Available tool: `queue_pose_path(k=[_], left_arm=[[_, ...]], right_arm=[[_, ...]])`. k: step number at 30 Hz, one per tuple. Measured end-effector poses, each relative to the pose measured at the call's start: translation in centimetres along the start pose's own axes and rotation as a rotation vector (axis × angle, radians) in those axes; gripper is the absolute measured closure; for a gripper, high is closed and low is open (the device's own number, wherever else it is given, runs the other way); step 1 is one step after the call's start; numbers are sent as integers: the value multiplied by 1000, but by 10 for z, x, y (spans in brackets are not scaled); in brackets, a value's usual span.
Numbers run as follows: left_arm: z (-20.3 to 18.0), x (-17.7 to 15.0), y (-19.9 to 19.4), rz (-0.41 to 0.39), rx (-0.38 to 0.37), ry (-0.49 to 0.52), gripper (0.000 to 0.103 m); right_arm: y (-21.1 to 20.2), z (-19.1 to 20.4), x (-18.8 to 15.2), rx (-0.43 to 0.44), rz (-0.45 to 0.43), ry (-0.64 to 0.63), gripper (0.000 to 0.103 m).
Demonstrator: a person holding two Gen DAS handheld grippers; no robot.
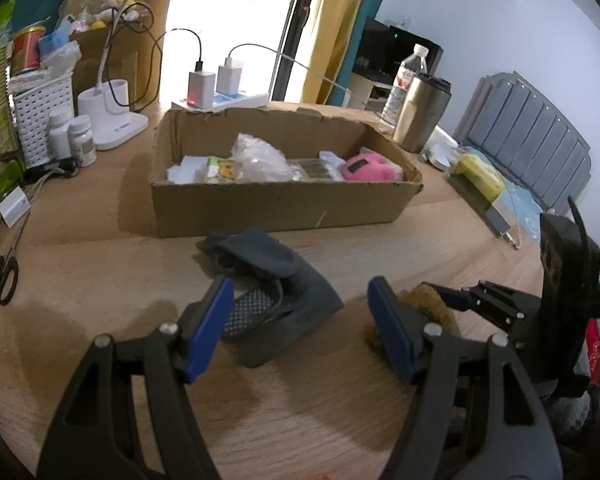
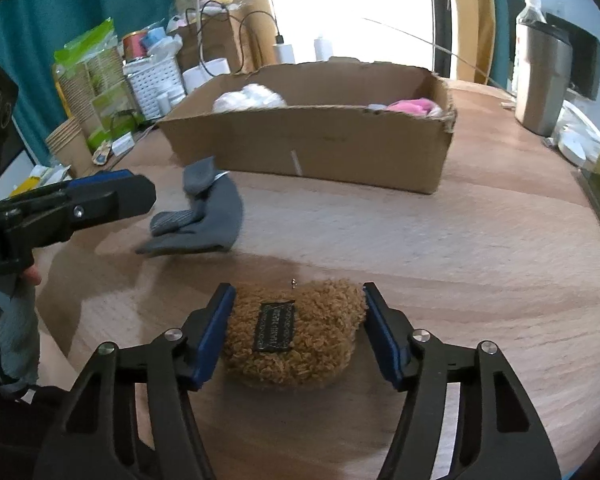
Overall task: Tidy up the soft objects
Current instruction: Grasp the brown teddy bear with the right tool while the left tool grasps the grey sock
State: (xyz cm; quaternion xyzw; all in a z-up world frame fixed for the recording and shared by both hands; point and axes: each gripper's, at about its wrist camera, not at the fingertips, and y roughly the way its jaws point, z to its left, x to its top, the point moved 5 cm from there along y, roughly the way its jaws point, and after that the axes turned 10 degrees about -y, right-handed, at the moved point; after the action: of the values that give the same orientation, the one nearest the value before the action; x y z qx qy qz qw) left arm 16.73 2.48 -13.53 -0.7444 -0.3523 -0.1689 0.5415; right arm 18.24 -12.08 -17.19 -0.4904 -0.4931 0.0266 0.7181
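A brown fuzzy pouch (image 2: 300, 340) with a black label lies on the wooden table (image 2: 460, 260). My right gripper (image 2: 300, 336) straddles it, and the blue pads stand right at its two sides. The pile shows no squeeze. A grey sock (image 1: 272, 280) lies crumpled just ahead of my left gripper (image 1: 302, 328), which is open and holds nothing. Behind the sock stands an open cardboard box (image 1: 284, 208) holding a pink plush (image 1: 366, 168) and a clear plastic bag (image 1: 256, 156). The right wrist view shows the sock (image 2: 208, 220) to the left, with my left gripper (image 2: 112, 196) beside it.
Black scissors (image 1: 2, 276), pill bottles (image 1: 80, 140) and a white basket (image 1: 40, 116) crowd the table's left side. A power strip with chargers (image 1: 220, 96) sits behind the box. A steel tumbler (image 1: 420, 116) and a water bottle (image 1: 408, 76) stand at the right.
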Motion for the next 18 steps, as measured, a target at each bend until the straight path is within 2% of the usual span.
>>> queue_pose_path(k=[5, 11, 18], left_arm=[[-6, 4, 10, 21, 28, 8, 32], [-4, 3, 33, 83, 87, -13, 32], [-10, -2, 56, 140, 119, 6, 32]], right_arm=[[0, -12, 4, -3, -12, -9, 42], [1, -33, 12, 5, -42, 8, 43], [1, -55, 18, 5, -70, 24, 43]])
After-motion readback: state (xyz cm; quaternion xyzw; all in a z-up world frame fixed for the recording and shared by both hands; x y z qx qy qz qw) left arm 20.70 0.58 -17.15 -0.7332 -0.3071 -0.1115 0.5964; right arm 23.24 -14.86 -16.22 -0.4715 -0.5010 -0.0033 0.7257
